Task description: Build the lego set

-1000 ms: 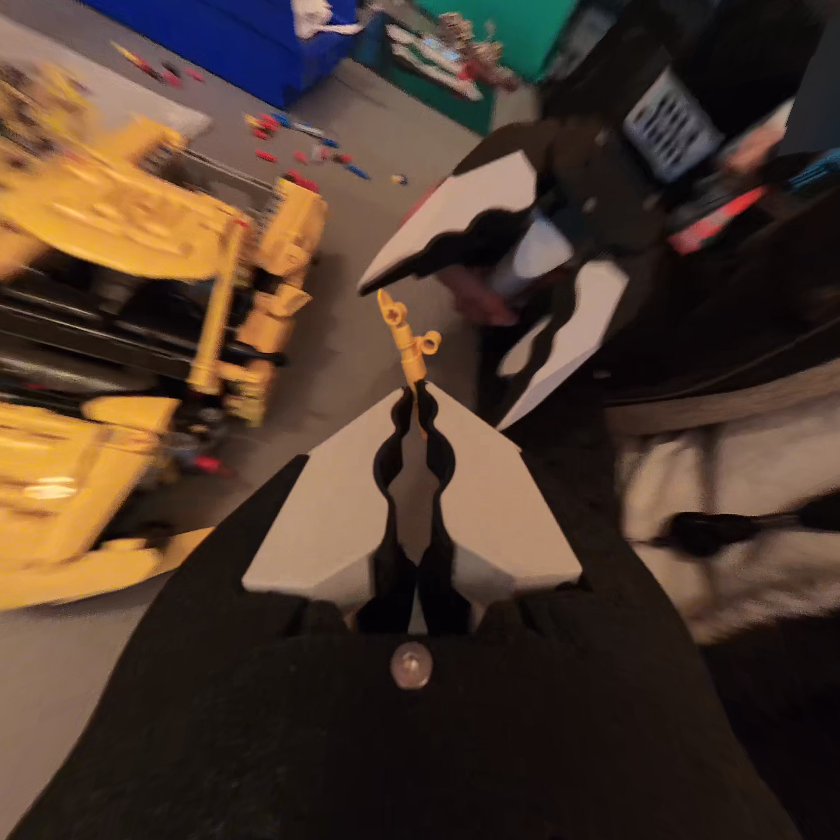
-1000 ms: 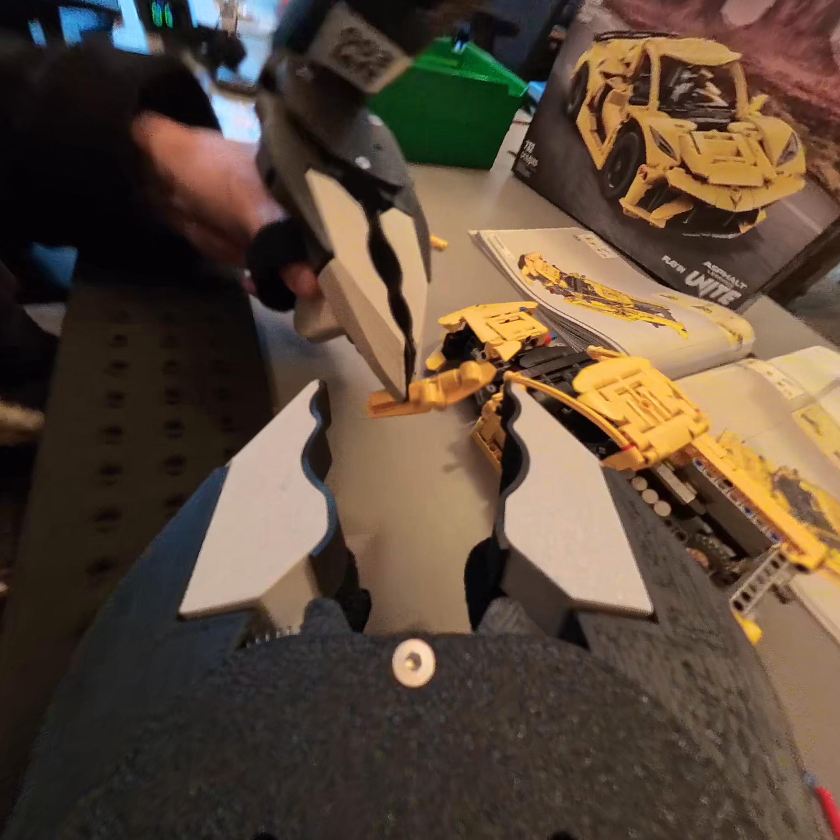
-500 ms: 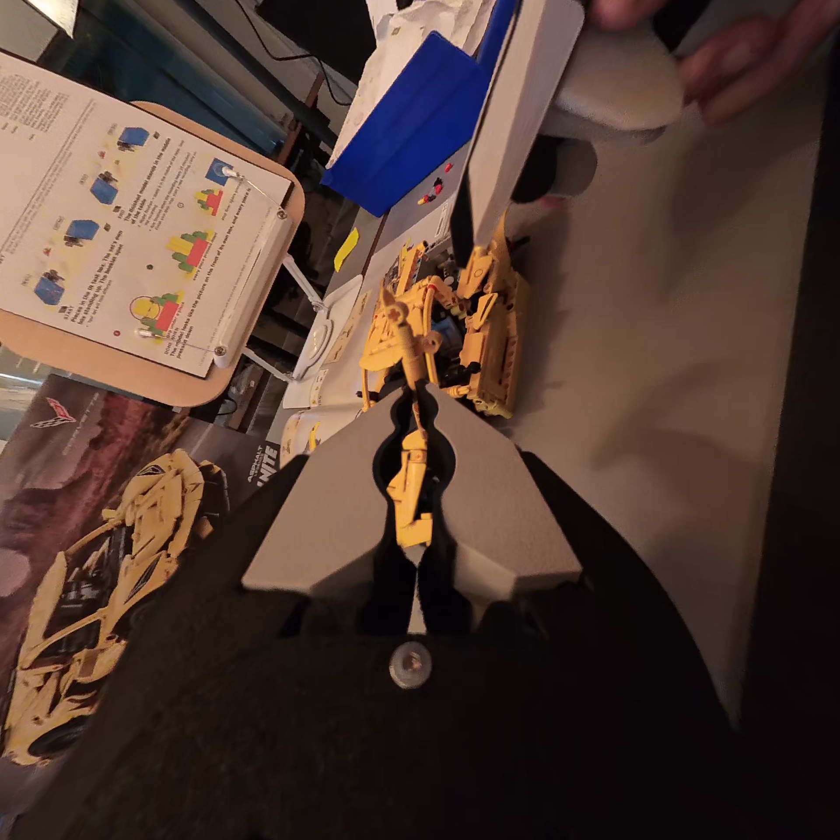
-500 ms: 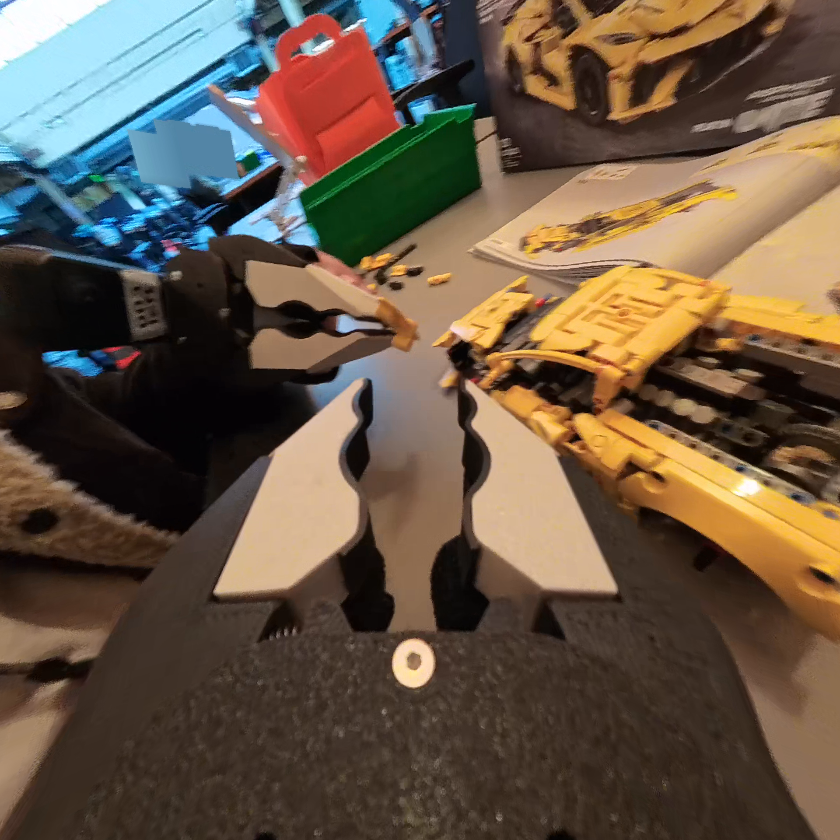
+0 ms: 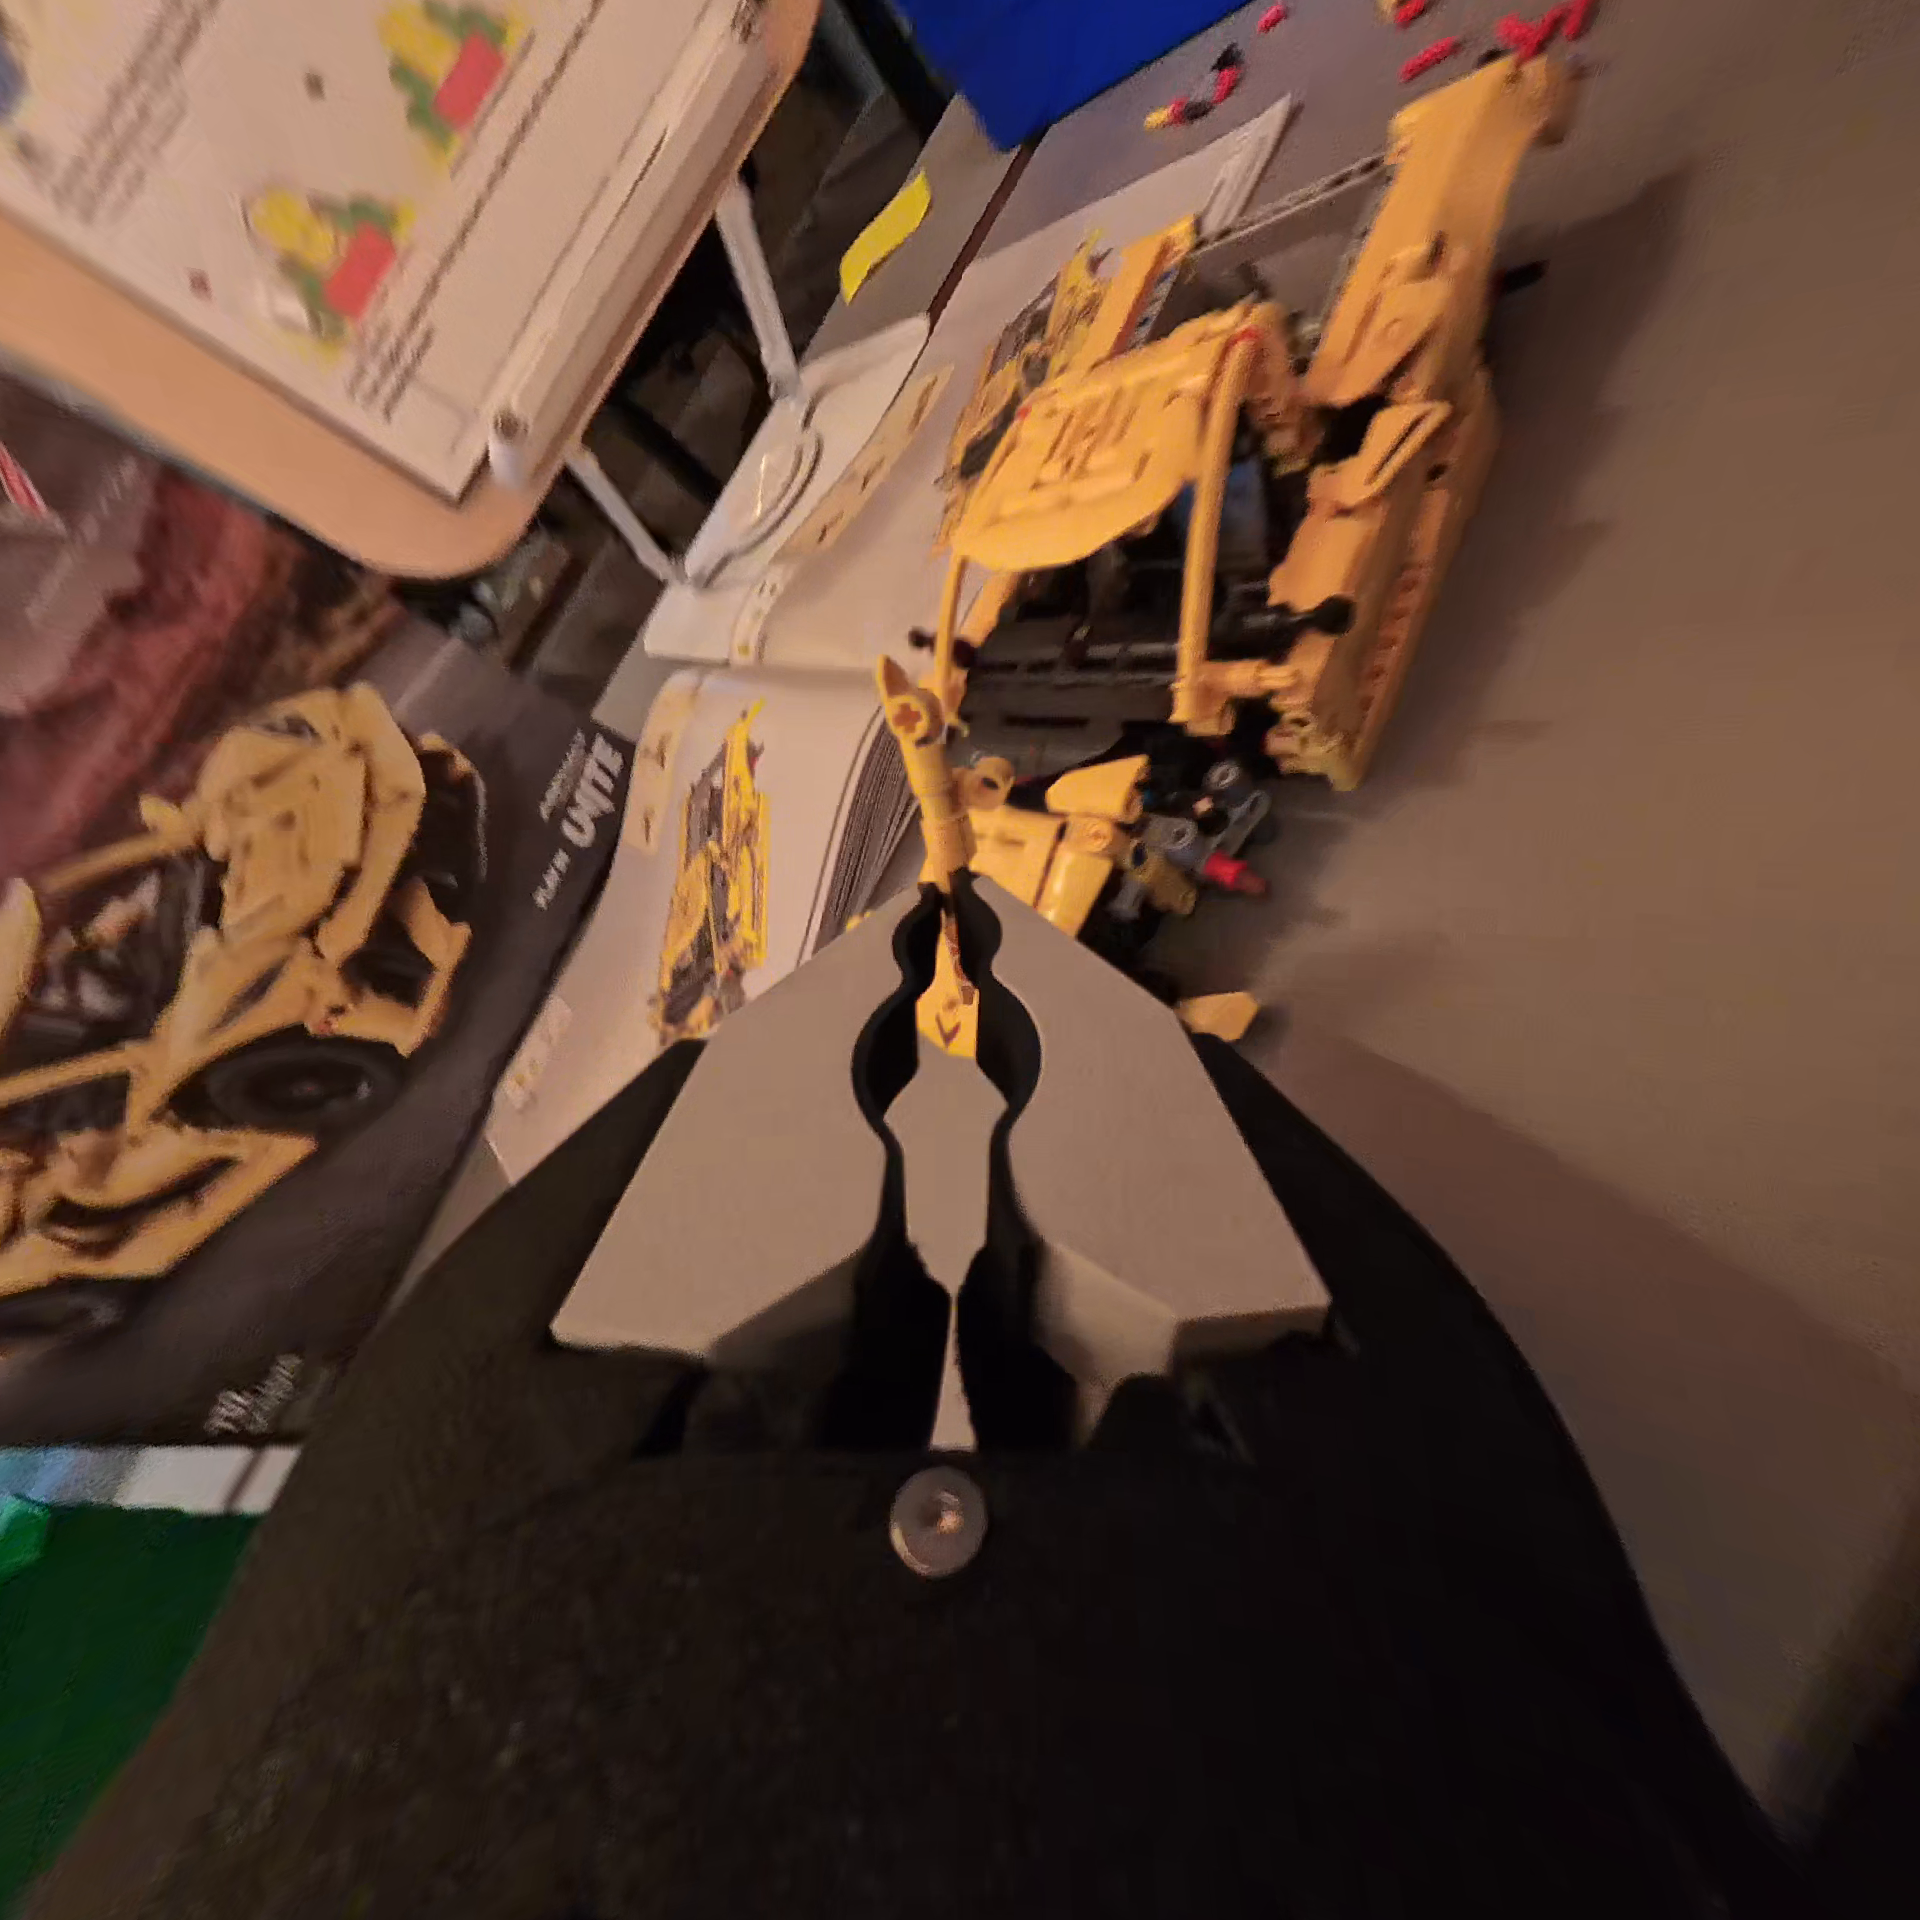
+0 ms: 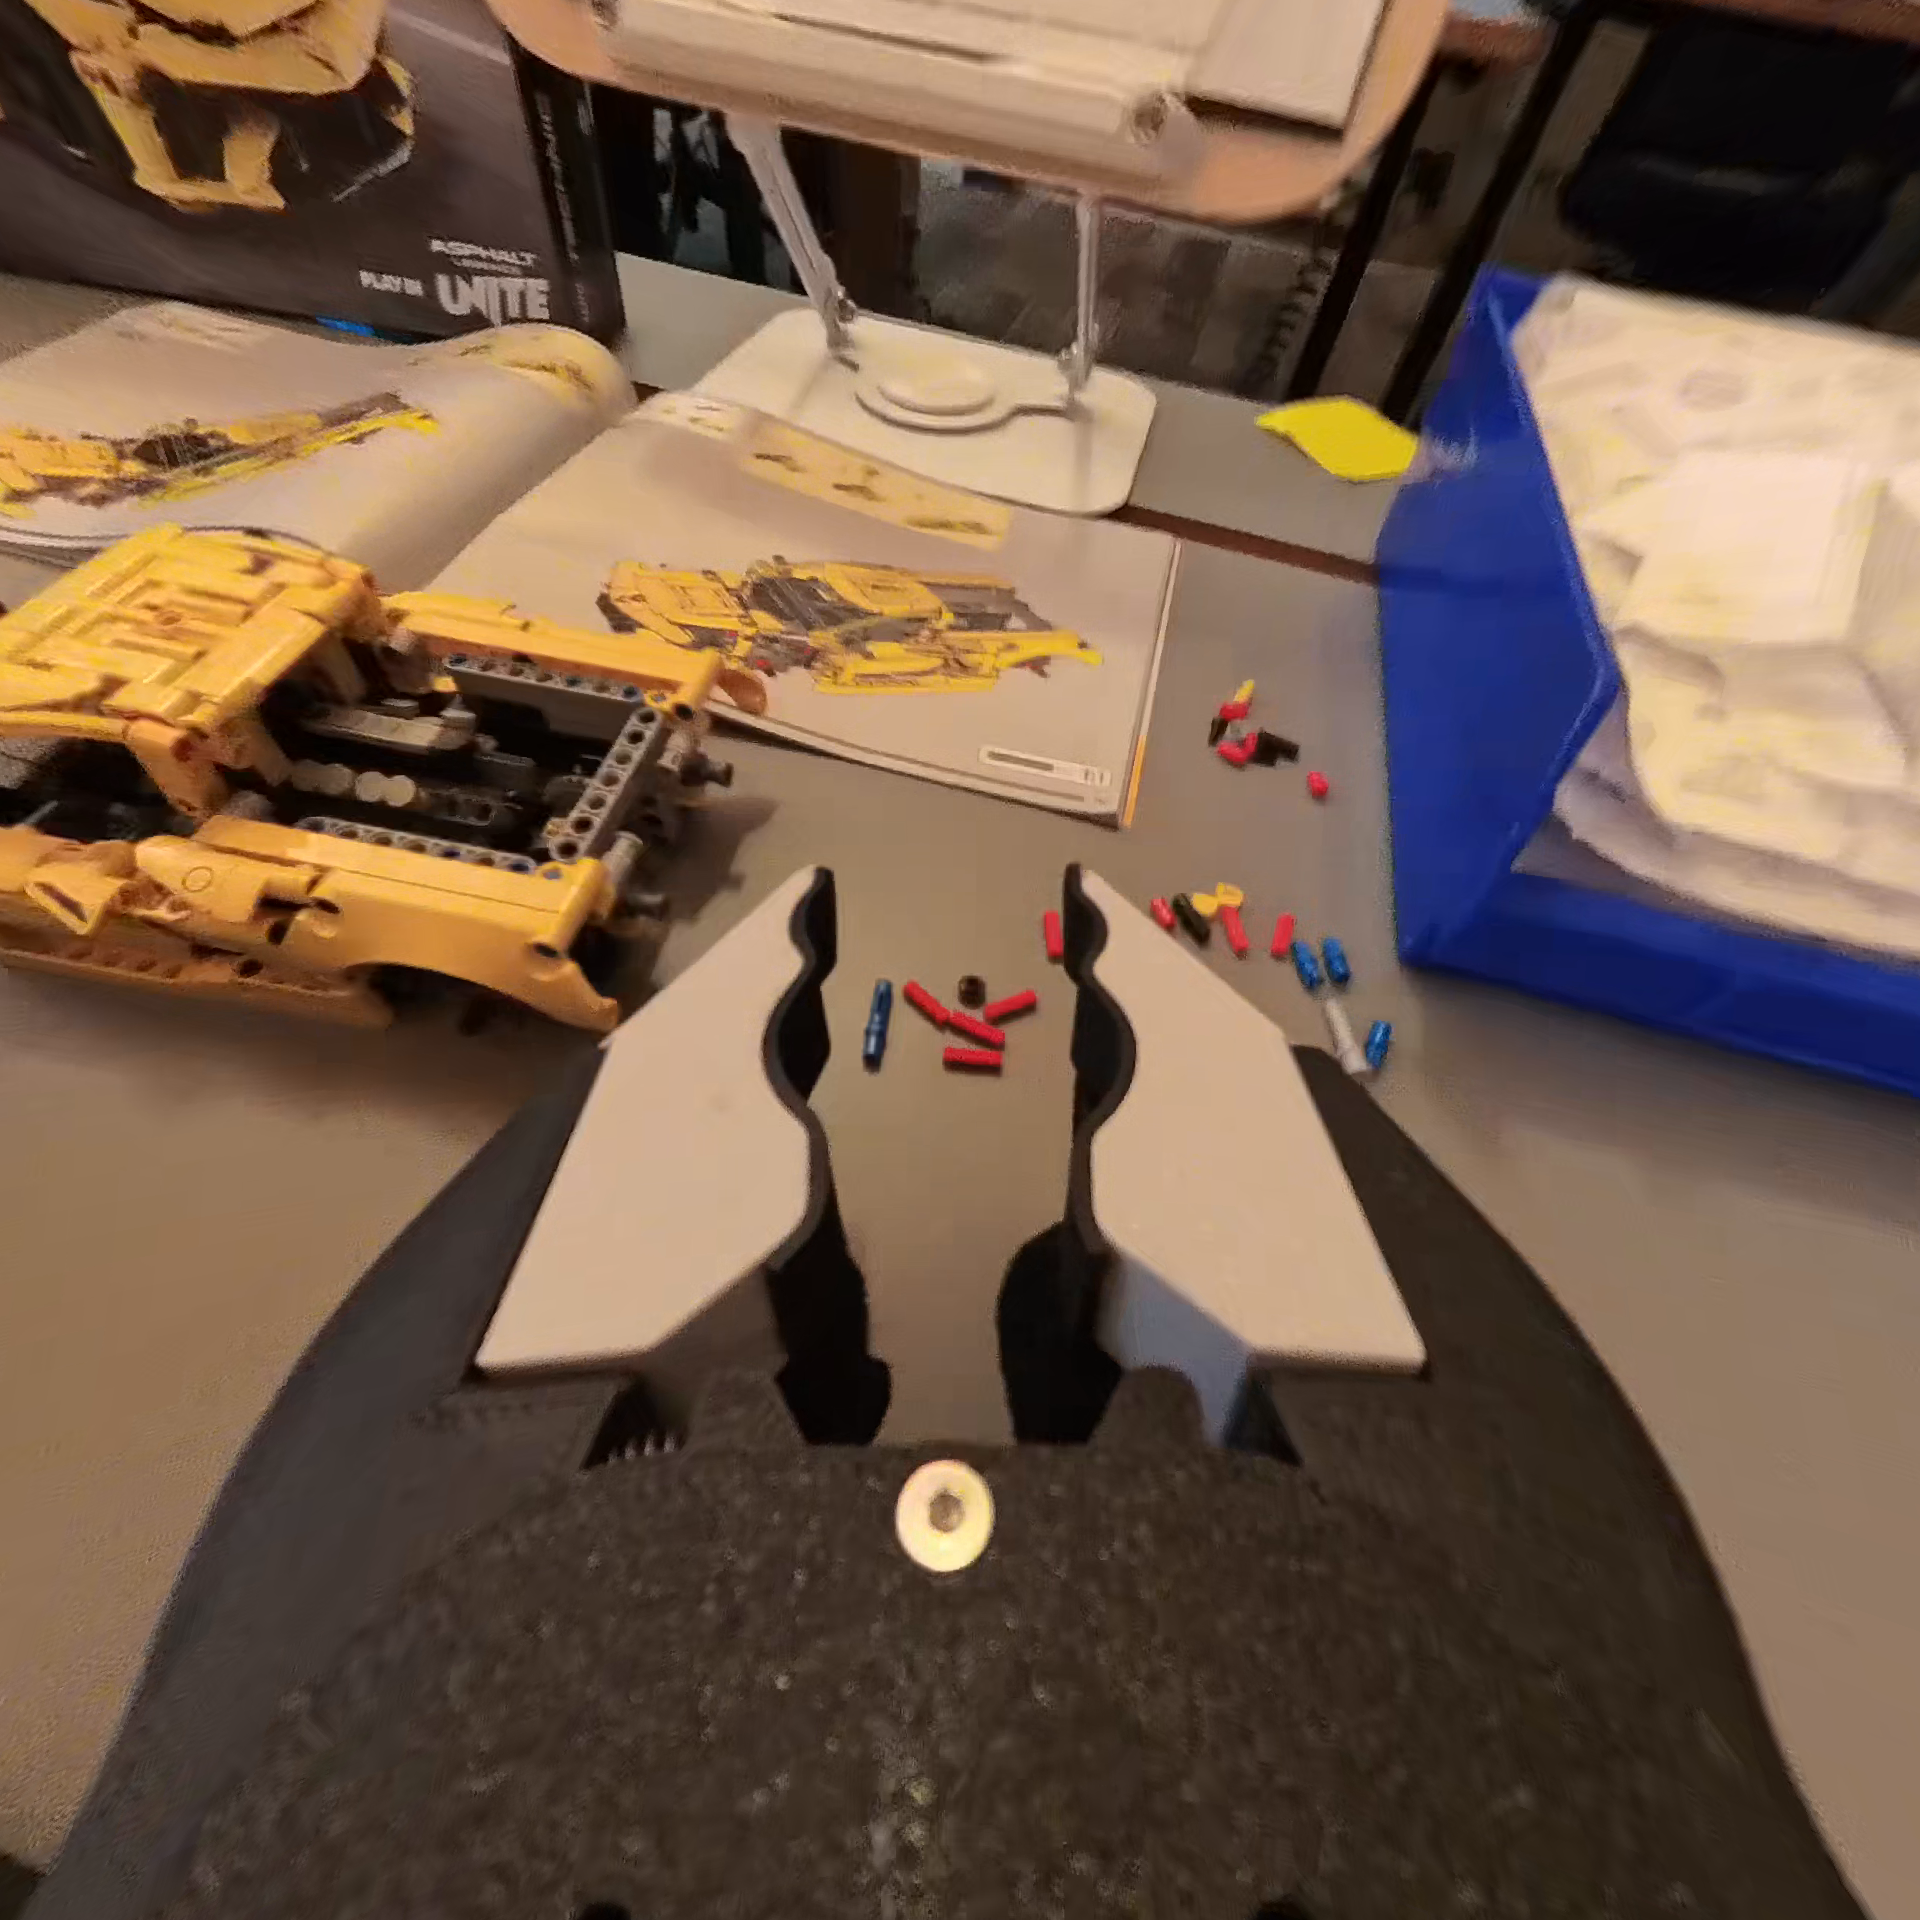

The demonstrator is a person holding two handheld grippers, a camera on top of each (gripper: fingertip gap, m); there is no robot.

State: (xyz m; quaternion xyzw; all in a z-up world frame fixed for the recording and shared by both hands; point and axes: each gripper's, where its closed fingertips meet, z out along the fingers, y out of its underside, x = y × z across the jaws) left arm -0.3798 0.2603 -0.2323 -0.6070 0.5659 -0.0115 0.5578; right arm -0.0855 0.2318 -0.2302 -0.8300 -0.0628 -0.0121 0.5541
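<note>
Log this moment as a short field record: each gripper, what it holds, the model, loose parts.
left gripper: shut on yellow sub-assembly
right gripper: open, empty, above the table
car model: part-built, yellow, on the table
loose pins: red and blue, ahead of right gripper
blue bin: at the right, holding white bags

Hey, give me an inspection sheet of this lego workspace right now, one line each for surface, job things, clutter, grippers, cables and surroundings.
Surface: grey table, partly bare in front of the grippers.
Job's things: part-built yellow car lying on the table; open instruction booklet behind it; set box standing at the back.
Clutter: loose red, blue and black pins scattered ahead of the right gripper; yellow scrap near the blue bin of white bags.
Grippers: left gripper shut on a slim yellow piece; right gripper open, empty.
Cables: nothing seen.
Surroundings: sheet holder on a white stand.
</note>
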